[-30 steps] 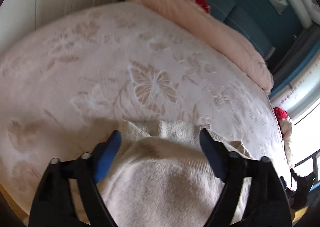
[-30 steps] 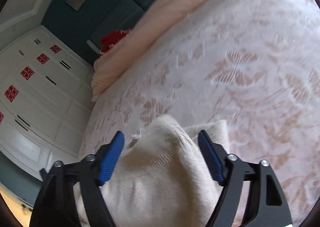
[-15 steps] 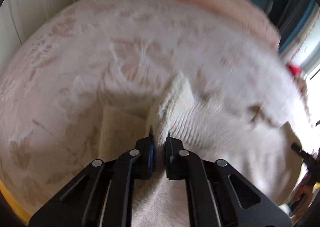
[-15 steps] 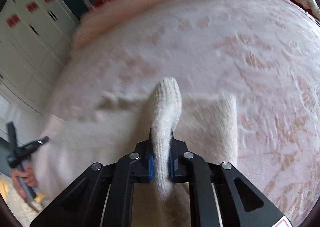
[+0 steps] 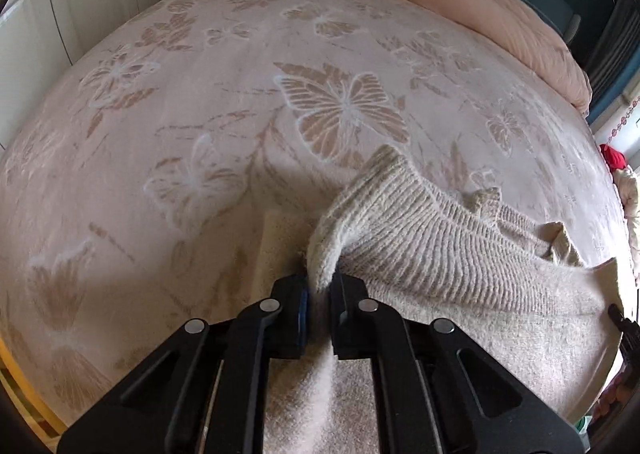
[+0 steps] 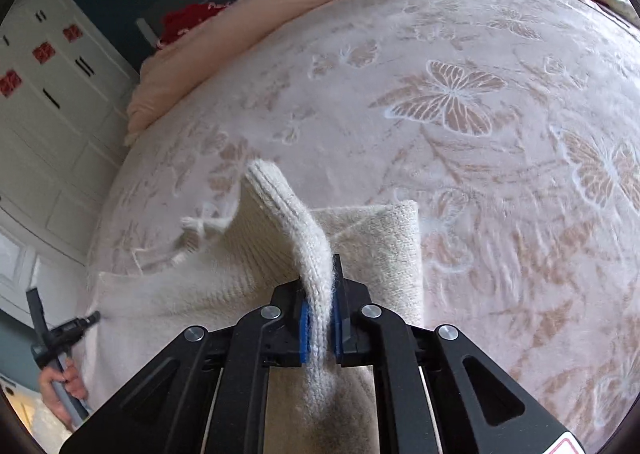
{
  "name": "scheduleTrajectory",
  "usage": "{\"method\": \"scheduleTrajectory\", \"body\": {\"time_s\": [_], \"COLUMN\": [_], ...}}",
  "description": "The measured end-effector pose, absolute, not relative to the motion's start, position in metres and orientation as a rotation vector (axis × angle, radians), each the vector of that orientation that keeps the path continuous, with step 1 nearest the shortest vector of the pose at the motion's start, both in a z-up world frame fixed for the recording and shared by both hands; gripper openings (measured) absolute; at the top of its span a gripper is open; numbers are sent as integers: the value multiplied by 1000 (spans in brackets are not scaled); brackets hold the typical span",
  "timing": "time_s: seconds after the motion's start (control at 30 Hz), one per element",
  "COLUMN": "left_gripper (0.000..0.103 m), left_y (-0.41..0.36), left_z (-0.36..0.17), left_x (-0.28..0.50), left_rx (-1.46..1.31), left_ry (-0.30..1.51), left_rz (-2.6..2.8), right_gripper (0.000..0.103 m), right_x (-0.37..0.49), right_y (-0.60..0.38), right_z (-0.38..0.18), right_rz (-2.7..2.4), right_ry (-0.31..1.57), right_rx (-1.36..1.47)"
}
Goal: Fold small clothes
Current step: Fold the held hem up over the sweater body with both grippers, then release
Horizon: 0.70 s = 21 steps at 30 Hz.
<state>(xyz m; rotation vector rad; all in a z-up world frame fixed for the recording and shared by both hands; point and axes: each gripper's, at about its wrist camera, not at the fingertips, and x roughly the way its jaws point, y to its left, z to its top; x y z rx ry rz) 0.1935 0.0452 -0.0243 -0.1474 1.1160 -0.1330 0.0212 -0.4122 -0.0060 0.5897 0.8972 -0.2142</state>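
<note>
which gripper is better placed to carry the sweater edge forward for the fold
Neither alone: left gripper and right gripper each pinch the ribbed edge of the sweater, lifted off the bedspread. Both should move together.

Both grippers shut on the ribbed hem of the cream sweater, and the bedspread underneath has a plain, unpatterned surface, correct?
Not quite: the bedspread is not plain. It carries a raised butterfly and flower pattern, clear in both wrist views. The rest holds: the left gripper and the right gripper are each shut on the ribbed hem of the cream sweater.
</note>
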Motion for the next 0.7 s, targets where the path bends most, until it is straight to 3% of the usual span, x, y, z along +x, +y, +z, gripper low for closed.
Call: {"method": "scheduleTrajectory", "body": {"time_s": [0.07,0.13,0.2,0.27,0.33,0.4,0.53,0.57,0.63,0.7], "left_gripper": [11,14,31,44,45,45,45,45,47,42], "left_y": [43,43,38,27,12,-11,-49,-49,-33,-11], "left_z": [-21,-1,22,43,54,55,10,1,-25,-28], "left_x": [194,188,175,163,156,151,155,157,165,166], "left_rx": [-143,-167,-144,-103,-85,-94,-42,-25,-47,-148], "left_ry": [1118,1083,1017,938,904,914,1036,1060,1108,1089], "left_rz": [-142,-173,-183,-190,-215,-268,-305,-284,-234,-266], "right_gripper": [15,23,33,33,31,14,9,3,0,0], "right_x": [29,23,14,9,18,34,68,71,66,49], "right_y": [-413,-404,-395,-380,-358,-335,-298,-302,-331,-375], "right_z": [-17,-1,19,38,48,42,-1,-8,-17,-18], "right_rz": [-228,-242,-261,-252,-175,-86,1,-22,-99,-164], "right_ry": [974,931,877,821,799,836,981,999,990,943], "right_rx": [559,530,485,439,464,471,420,405,420,573]}}
